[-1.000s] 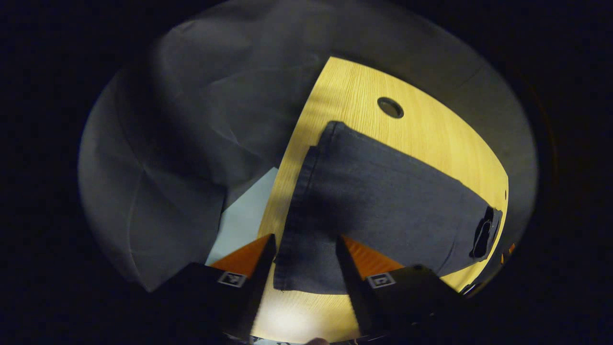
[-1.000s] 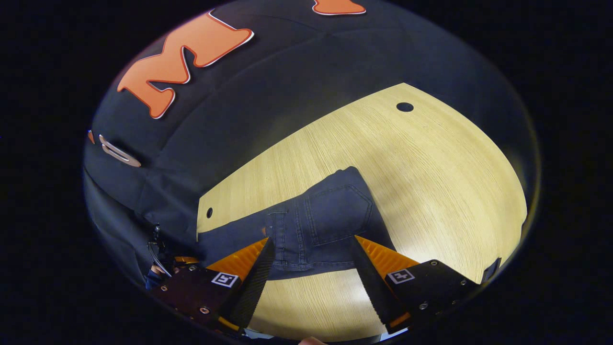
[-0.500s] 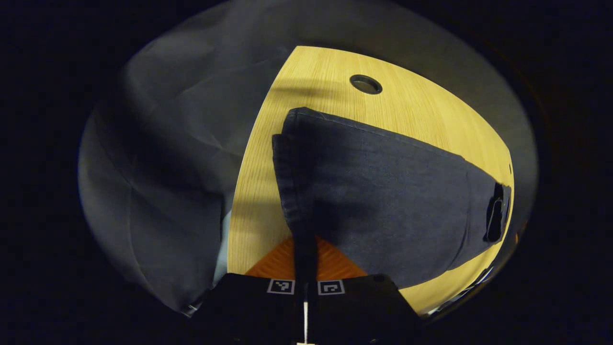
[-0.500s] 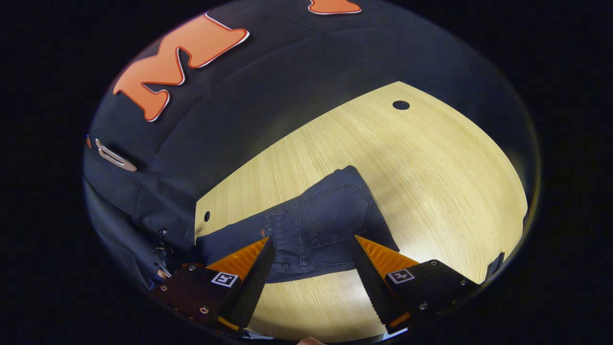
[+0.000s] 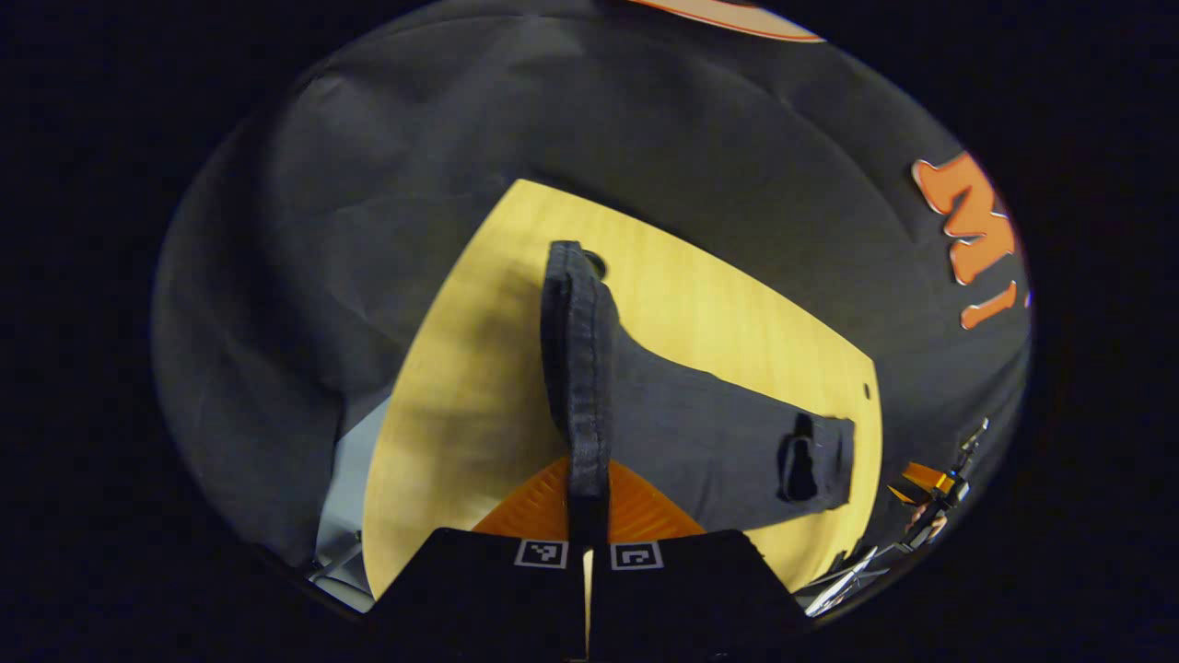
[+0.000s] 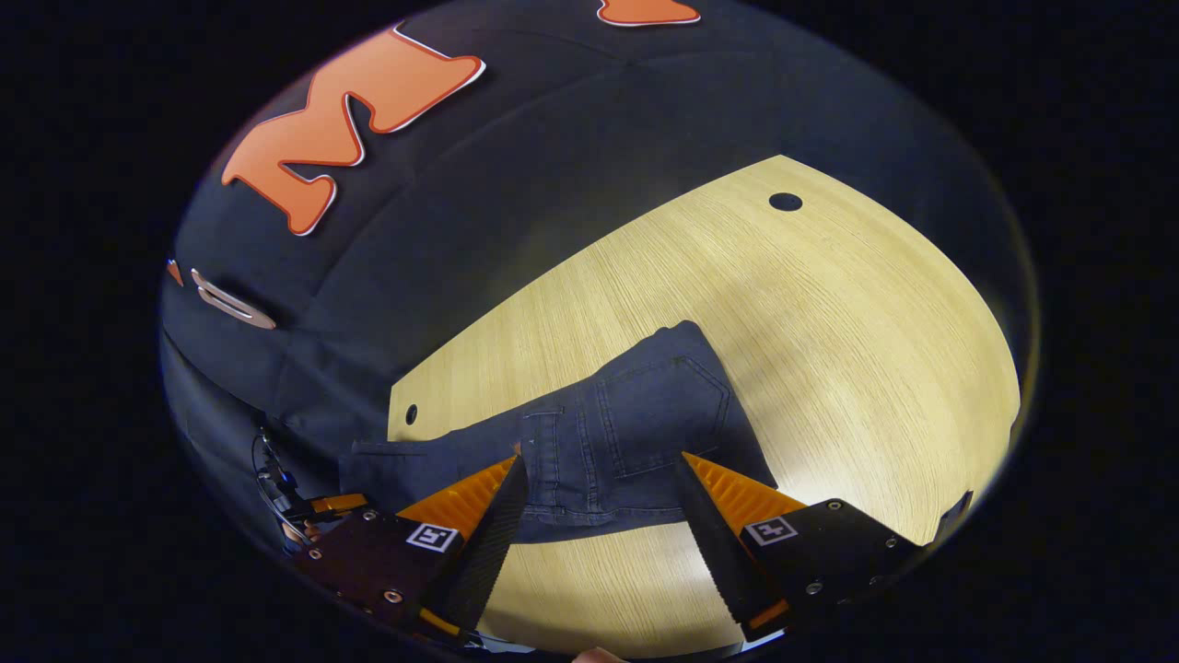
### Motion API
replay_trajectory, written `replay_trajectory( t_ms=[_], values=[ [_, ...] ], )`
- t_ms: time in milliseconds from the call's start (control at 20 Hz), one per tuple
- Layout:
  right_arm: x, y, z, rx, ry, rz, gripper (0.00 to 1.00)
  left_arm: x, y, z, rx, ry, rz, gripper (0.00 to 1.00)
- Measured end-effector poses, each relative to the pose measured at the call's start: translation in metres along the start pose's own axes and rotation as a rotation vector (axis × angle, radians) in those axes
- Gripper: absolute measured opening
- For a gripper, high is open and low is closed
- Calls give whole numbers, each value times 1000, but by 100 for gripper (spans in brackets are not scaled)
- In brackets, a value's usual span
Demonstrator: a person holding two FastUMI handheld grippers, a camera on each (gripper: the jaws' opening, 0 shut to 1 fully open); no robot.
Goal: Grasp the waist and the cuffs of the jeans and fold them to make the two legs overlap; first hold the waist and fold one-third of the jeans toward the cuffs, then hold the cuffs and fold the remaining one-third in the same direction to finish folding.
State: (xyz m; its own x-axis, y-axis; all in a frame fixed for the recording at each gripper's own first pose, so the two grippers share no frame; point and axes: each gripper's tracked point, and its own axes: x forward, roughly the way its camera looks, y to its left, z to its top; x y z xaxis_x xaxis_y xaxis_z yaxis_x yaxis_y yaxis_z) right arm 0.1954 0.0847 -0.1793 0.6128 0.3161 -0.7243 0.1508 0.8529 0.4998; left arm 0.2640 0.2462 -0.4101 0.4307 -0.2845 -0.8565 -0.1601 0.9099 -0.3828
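We see the left gripper (image 5: 588,488) clenched on the jeans' (image 5: 700,433) cuffs, their length running toward the waist, where the right gripper (image 6: 599,516) hovers agape, seemingly nearer.

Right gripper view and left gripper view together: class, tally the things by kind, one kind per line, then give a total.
Jeans: 1
Wooden table: 1
Hand-held gripper: 2, the left hand-held gripper and the right hand-held gripper
Round holes in the table: 2
Total: 6
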Motion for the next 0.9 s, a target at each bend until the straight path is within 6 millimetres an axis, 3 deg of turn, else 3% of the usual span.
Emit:
replay_trajectory(
  t_ms=[300, 600, 900],
  values=[
    [-19, -6, 7, -109, -42, -5, 98, -17, -86, 6, 80, -66, -133, 2],
    [-42, -24, 14, -161, -93, -12, 98, -20, -214, 0, 197, -74, -220, 2],
    [-50, -33, 19, -250, -117, -17, 98, -9, -319, -27, 317, -49, -279, 2]
  ],
)
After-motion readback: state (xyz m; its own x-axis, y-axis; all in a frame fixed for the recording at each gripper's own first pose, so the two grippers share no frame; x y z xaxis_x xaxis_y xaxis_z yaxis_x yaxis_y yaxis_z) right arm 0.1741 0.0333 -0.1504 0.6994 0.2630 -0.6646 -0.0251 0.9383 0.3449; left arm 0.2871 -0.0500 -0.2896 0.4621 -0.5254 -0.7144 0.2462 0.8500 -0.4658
